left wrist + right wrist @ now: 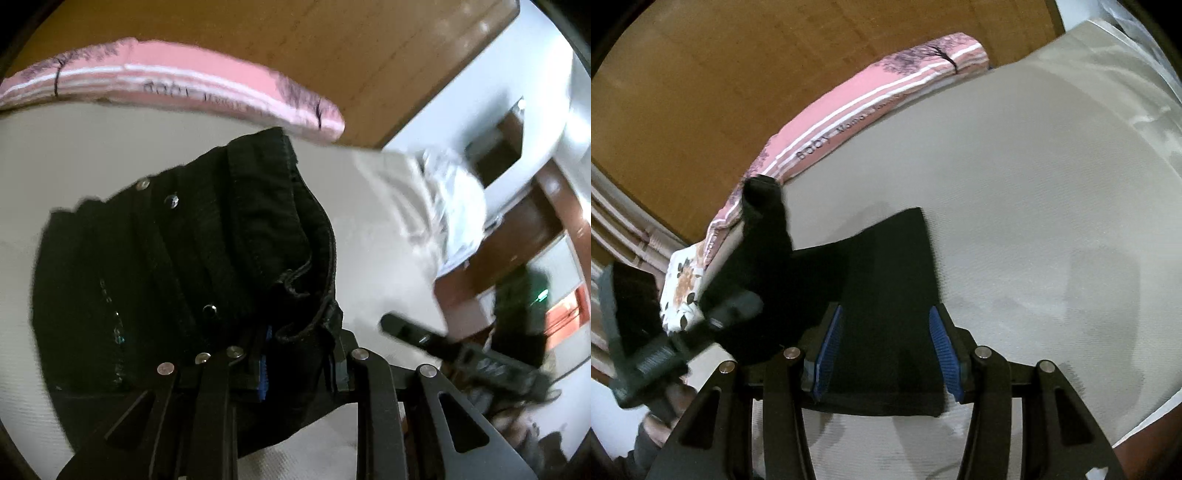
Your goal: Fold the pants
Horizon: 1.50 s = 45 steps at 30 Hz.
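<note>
Two grippers on one pair of black pants [177,266], bunched over the bed [1052,221] sheet. Left gripper [295,365], bottom centre of its view, is nearly closed, pinching the waistband. Right gripper [886,350] is half open with a leg panel between its pads; can't tell if they press. Judgement: limp, thick, fairly heavy denim, not slippery or fragile; grab seams or waistband, single layers will sag.

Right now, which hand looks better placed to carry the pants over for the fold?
Left, probably. The left gripper is shut on the bunched black pants, lifting them; the right gripper merely straddles flat cloth, open.
</note>
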Each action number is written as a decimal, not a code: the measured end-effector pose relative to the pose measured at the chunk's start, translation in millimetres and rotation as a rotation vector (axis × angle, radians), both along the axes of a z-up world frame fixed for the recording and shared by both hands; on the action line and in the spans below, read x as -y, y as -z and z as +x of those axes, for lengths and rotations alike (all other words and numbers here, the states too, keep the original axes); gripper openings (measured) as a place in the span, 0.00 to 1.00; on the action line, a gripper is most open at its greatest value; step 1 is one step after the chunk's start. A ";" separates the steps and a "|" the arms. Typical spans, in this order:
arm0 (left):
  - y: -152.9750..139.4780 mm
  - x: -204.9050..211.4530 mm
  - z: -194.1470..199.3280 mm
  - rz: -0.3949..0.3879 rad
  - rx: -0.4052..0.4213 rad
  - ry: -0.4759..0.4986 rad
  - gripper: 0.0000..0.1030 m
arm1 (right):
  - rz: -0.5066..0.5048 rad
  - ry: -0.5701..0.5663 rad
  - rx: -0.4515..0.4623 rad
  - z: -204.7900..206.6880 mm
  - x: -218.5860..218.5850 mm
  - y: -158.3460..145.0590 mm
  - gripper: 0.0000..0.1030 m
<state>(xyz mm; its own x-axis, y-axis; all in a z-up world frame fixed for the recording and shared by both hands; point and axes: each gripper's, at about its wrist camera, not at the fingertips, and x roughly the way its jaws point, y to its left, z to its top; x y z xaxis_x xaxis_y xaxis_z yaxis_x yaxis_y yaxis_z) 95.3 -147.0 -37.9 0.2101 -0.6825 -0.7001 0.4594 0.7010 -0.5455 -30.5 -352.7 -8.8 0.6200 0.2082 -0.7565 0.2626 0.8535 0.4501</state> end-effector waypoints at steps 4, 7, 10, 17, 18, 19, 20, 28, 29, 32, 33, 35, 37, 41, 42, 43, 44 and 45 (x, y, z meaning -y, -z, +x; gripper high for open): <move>18.8 17.9 -9.6 0.087 -0.004 0.026 0.27 | 0.022 -0.004 -0.008 2.9 7.3 8.3 0.45; 14.2 21.9 -16.6 0.097 0.014 0.044 0.35 | 0.070 -0.038 -0.015 11.1 9.0 14.4 0.45; -0.5 11.4 -27.2 0.083 0.034 0.101 0.45 | 0.142 -0.094 -0.021 20.0 8.1 22.3 0.45; -25.1 -31.8 -32.2 0.088 0.106 0.087 0.50 | 0.235 -0.216 -0.054 50.0 -2.3 43.8 0.46; -23.8 -42.3 -27.5 0.110 0.106 0.057 0.50 | 0.211 -0.209 -0.070 54.5 -3.3 46.9 0.46; -21.3 -53.4 -21.8 0.123 0.100 0.025 0.50 | 0.200 -0.212 -0.069 57.0 -3.8 48.7 0.46; -17.9 -63.1 -16.3 0.137 0.091 -0.006 0.50 | 0.198 -0.231 -0.068 60.5 -4.2 50.8 0.46; 18.0 -98.2 2.7 0.204 0.022 -0.109 0.50 | 0.205 -0.294 -0.050 85.6 -6.7 68.5 0.46; 21.8 -96.4 2.6 0.213 0.020 -0.108 0.50 | 0.219 -0.300 -0.040 89.1 -6.9 70.1 0.46; 30.4 -92.4 1.2 0.243 0.026 -0.100 0.50 | 0.250 -0.320 -0.017 100.1 -11.6 74.2 0.45; 33.0 -89.3 2.0 0.247 0.028 -0.100 0.50 | 0.249 -0.327 -0.012 102.6 -13.4 74.4 0.42; 35.4 -86.9 1.1 0.253 0.041 -0.098 0.52 | 0.251 -0.335 -0.015 106.2 -16.0 75.0 0.31; 35.0 -83.7 0.9 0.263 0.051 -0.090 0.53 | 0.301 -0.327 -0.021 107.0 -18.1 75.3 0.18; 25.6 -89.8 5.0 0.217 0.025 -0.122 0.53 | 0.193 -0.306 -0.005 98.9 -31.5 49.7 0.10; 22.3 -92.3 6.5 0.204 0.023 -0.138 0.53 | 0.179 -0.297 0.006 95.4 -33.4 40.3 0.09; 16.5 -95.4 7.4 0.186 0.030 -0.156 0.53 | 0.163 -0.291 0.021 91.7 -35.9 28.9 0.09; 10.7 -97.3 7.4 0.175 0.042 -0.164 0.53 | 0.144 -0.286 0.038 88.0 -36.9 19.0 0.09; 6.8 -97.4 7.4 0.171 0.054 -0.167 0.53 | 0.133 -0.278 0.047 84.5 -35.1 12.0 0.09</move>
